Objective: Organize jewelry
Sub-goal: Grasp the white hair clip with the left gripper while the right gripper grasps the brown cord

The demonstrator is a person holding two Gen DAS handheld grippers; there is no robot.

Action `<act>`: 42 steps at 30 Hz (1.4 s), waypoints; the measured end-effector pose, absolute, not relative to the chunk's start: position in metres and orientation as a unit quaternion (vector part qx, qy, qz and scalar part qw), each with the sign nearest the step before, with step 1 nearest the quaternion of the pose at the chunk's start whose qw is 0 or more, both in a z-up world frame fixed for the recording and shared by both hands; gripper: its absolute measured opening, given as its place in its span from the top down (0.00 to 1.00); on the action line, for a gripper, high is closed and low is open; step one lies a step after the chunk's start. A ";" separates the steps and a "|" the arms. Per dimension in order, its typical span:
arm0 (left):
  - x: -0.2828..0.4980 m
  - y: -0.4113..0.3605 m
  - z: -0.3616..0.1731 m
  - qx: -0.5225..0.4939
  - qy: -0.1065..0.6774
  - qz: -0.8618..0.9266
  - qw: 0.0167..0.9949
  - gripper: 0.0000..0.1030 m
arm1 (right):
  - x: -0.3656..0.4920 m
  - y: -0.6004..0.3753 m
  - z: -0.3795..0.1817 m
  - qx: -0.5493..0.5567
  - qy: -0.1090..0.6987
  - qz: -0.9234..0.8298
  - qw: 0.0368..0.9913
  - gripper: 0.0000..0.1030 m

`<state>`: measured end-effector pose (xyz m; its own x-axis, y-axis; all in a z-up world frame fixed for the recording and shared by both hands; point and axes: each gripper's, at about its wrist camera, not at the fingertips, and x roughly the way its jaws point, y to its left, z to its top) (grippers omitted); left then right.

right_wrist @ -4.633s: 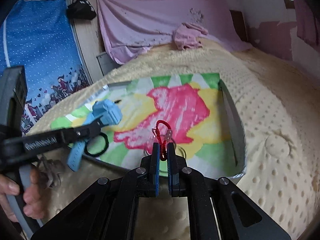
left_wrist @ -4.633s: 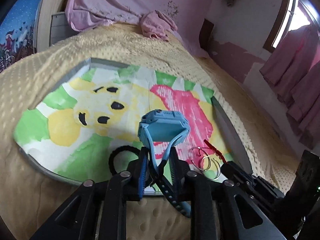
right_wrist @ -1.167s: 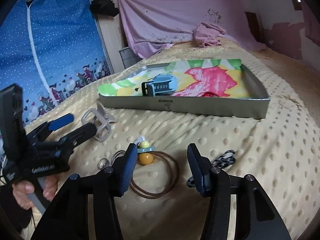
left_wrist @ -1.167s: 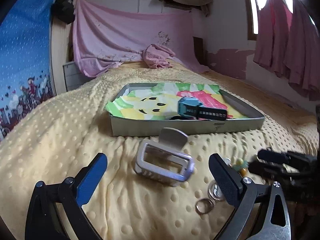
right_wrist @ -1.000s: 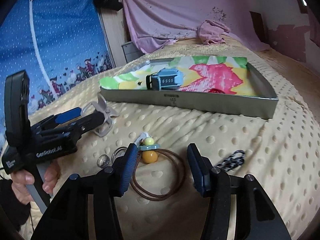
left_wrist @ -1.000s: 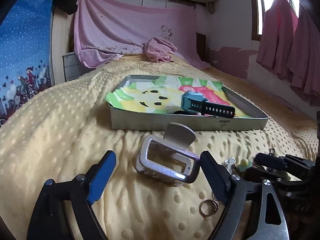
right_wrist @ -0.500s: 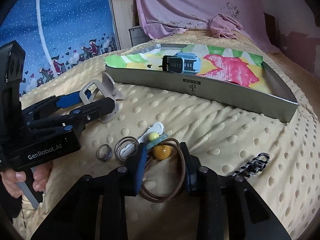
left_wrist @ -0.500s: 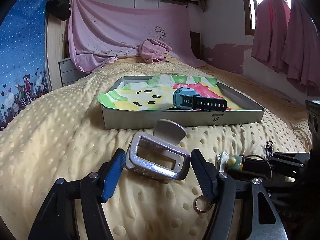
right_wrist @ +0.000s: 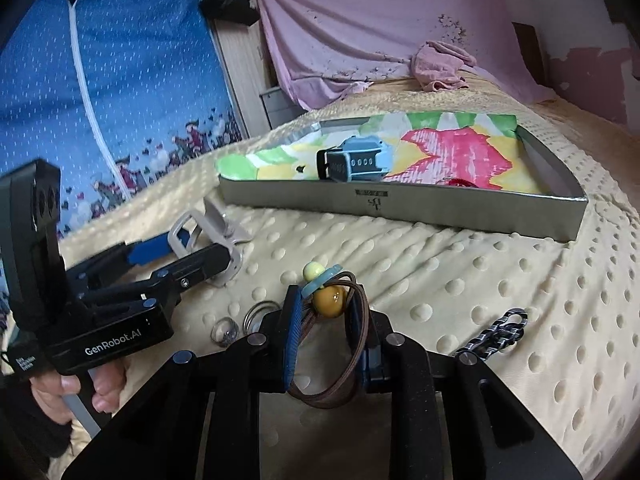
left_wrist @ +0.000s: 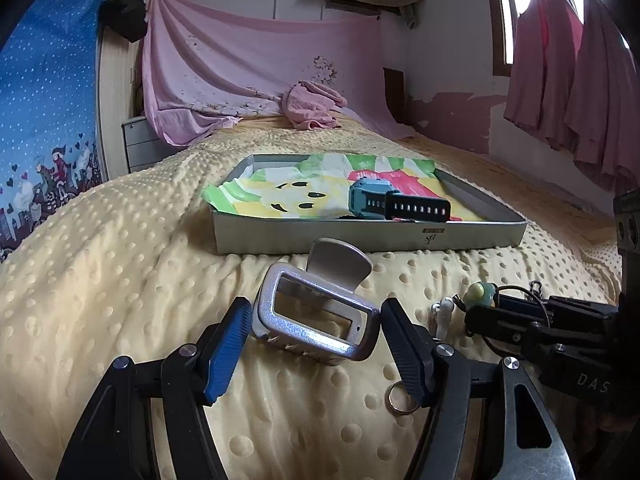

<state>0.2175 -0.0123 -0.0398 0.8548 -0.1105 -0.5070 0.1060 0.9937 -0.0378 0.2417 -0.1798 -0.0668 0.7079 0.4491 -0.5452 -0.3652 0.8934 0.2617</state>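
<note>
Straddling one silver hair claw clip (left_wrist: pixel 316 312), the left gripper (left_wrist: pixel 316 344) has its jaws spread just wider than the clip body, pads close at either side; contact cannot be confirmed, so nothing is counted as held. The clip lies on the yellow dotted blanket (left_wrist: pixel 120 248), just in front of the grey tray (left_wrist: pixel 360 236). Right gripper (right_wrist: pixel 328 332): jaws partly closed around one brown cord loop (right_wrist: pixel 340 364) carrying three beads (one pale green, one blue disc, one amber (right_wrist: pixel 329 300)); the cord bulges between the pads, but whether they actually press it cannot be told. Loose items on the blanket, right wrist view: one clear-stone ring (right_wrist: pixel 224 332), one wire hoop (right_wrist: pixel 260 312), one black-and-white chain piece (right_wrist: pixel 496 332). Left wrist view adds one small metal ring (left_wrist: pixel 398 398) beside the right-hand pad and one white clip (left_wrist: pixel 442 312). Tray contents: one blue watch (left_wrist: pixel 370 200) with dark strap (left_wrist: pixel 418 208), on a painted paper liner (right_wrist: pixel 452 156); one red item (right_wrist: pixel 456 182) near the front wall, mostly hidden.
</note>
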 end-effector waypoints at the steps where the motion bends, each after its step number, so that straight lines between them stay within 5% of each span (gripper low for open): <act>1: 0.217 -0.011 -0.039 -0.007 0.261 -0.056 0.964 0.37 | 0.242 -0.181 -0.067 0.070 0.312 0.221 0.922 0.79; 25: 0.234 -0.011 -0.052 -0.029 0.315 -0.096 0.944 0.36 | 0.236 -0.185 -0.063 0.087 0.279 0.223 0.930 0.79; 29: 0.235 -0.012 -0.054 -0.020 0.318 -0.084 0.944 0.54 | 0.237 -0.185 -0.065 0.088 0.281 0.222 0.929 0.79; 35: 0.232 -0.010 -0.053 -0.031 0.309 -0.092 0.946 0.68 | 0.237 -0.186 -0.065 0.089 0.281 0.221 0.929 0.79; 42: 0.222 -0.009 -0.045 -0.032 0.279 -0.093 0.955 0.71 | 0.237 -0.187 -0.065 0.091 0.282 0.219 0.930 0.79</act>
<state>0.2220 -0.0090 -0.0455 0.8270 -0.1953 -0.5272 0.1597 0.9807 -0.1129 0.2374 -0.1869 -0.0653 0.7447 0.4592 -0.4844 -0.3569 0.8872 0.2924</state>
